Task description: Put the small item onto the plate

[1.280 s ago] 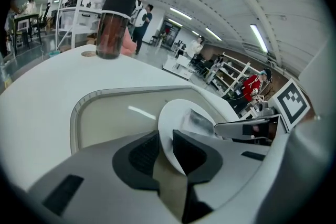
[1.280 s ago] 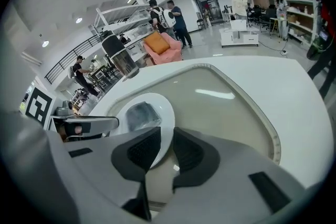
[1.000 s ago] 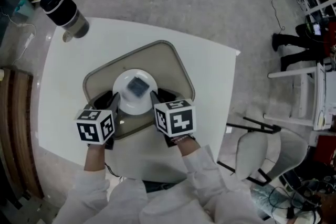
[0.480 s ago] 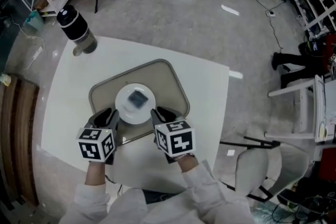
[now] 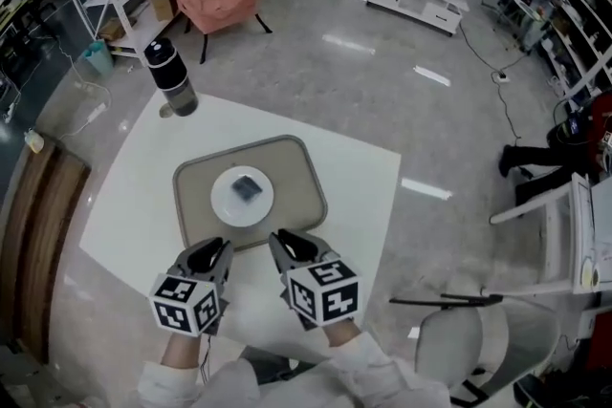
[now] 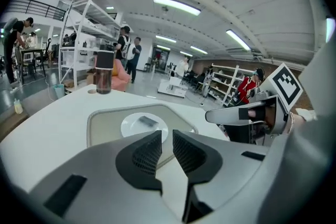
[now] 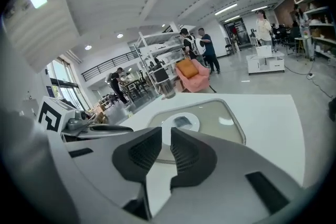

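The small item (image 5: 248, 187), a flat dark grey rectangular piece, lies at the centre of the white plate (image 5: 225, 205). The plate sits on the beige tray (image 5: 298, 191) in the middle of the white table (image 5: 134, 196), and a dark bottle (image 5: 170, 77) stands at the table's far left corner. The left gripper (image 5: 212, 251) and the right gripper (image 5: 284, 244) are side by side over the near part of the table, just near of the tray and clear of the plate; the jaws of both have just been closing and stand a narrow gap apart with nothing between them.
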`<state>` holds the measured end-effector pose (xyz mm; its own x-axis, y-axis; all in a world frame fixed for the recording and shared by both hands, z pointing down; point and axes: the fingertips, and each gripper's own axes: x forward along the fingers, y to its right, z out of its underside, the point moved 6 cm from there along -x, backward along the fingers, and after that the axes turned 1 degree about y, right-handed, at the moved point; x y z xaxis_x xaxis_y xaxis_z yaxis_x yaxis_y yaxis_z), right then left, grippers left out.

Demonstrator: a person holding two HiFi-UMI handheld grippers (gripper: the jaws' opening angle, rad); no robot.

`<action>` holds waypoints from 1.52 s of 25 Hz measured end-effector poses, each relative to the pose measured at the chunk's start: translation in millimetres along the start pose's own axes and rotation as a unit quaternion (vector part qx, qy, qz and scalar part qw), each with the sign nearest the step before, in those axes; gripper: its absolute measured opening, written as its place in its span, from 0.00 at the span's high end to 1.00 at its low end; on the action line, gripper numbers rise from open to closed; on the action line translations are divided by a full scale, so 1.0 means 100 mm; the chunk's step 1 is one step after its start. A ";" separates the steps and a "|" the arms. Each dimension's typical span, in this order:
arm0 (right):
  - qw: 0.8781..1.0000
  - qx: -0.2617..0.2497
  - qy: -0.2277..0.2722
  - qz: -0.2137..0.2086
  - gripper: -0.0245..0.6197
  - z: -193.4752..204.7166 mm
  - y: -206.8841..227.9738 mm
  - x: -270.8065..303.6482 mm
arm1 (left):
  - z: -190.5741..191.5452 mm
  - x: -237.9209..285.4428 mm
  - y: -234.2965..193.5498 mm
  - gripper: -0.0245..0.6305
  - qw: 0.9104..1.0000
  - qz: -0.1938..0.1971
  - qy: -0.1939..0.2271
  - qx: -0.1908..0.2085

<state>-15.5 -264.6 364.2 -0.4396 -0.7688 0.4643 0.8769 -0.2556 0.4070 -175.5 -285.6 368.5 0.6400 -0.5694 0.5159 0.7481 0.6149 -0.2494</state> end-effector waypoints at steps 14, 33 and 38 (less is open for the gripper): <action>0.989 -0.066 0.055 -0.122 0.92 0.32 -0.45 -1.27 | 0.37 -0.81 1.25 0.93 0.996 0.015 0.089 -0.019; 0.984 -0.070 0.065 -0.148 0.93 0.71 -0.44 -1.88 | 0.89 -1.05 1.98 0.95 0.995 0.040 0.084 -0.046; 0.985 -0.076 0.062 -0.140 0.94 0.77 -0.52 -1.85 | 0.87 -1.05 1.96 0.95 0.994 0.053 0.080 -0.043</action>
<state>5.5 -63.9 317.9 -0.6502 -0.7188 0.2463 0.7473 -0.5463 0.3783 -111.4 -57.8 337.1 0.7311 -0.5875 0.3470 0.6823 0.6318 -0.3679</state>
